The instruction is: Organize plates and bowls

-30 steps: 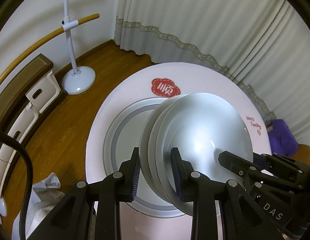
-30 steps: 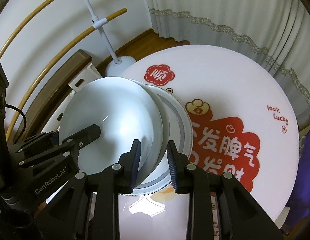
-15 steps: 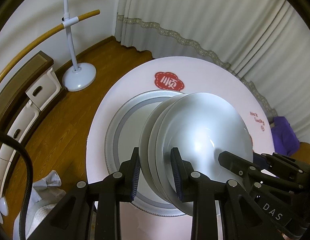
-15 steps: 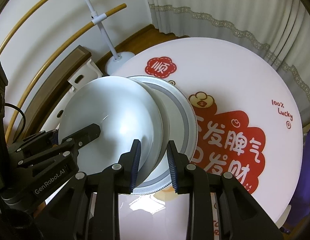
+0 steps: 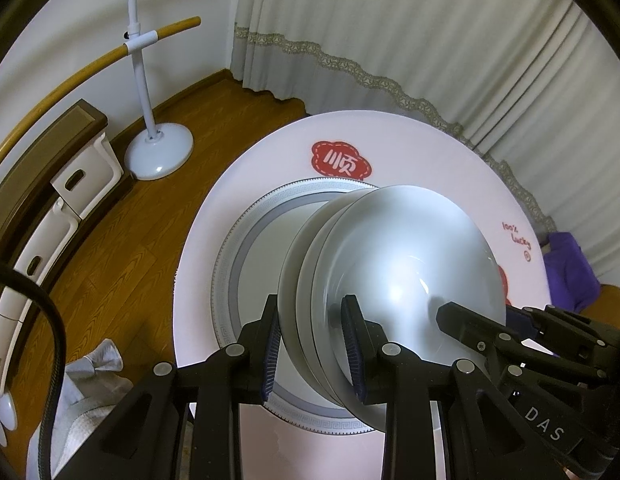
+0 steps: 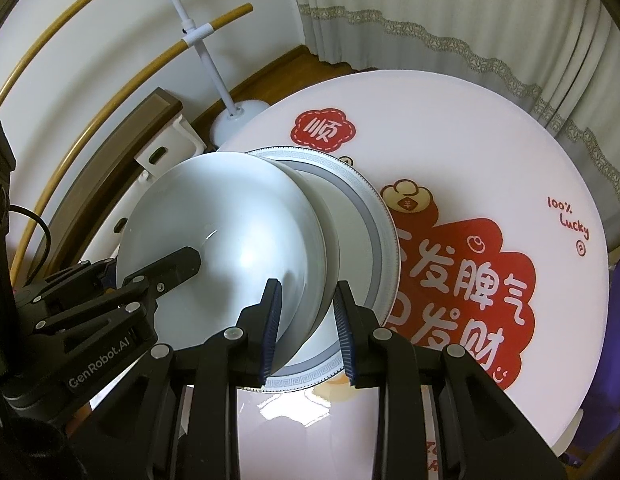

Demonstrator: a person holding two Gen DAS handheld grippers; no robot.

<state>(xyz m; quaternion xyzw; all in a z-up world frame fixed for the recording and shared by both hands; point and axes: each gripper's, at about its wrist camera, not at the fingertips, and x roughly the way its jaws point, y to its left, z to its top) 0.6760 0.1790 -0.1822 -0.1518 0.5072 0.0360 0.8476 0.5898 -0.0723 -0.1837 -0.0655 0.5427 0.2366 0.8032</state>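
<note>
A stack of white bowls [image 5: 390, 280] is clamped at opposite rims by the left gripper [image 5: 312, 344] and the right gripper [image 6: 306, 332], above a patterned plate [image 6: 374, 216] on the round table [image 6: 470, 140]. The gathering appears done; the stack is not yet set down.

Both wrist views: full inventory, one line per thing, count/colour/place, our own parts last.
stack of plates: looks like three, white, nested, held tilted above the large plate by both grippers
large plate: one, white with grey patterned rim, flat on the table under the stack
round table: one, white cover with red printed characters
floor lamp: one, white, on the wood floor left of the table
curtain: pale, lace band, behind the table
storage drawers: white, along the left wall
purple cloth: one, right of the table
left gripper: black, shut on the stack's rim
right gripper: black, shut on the opposite rim
</note>
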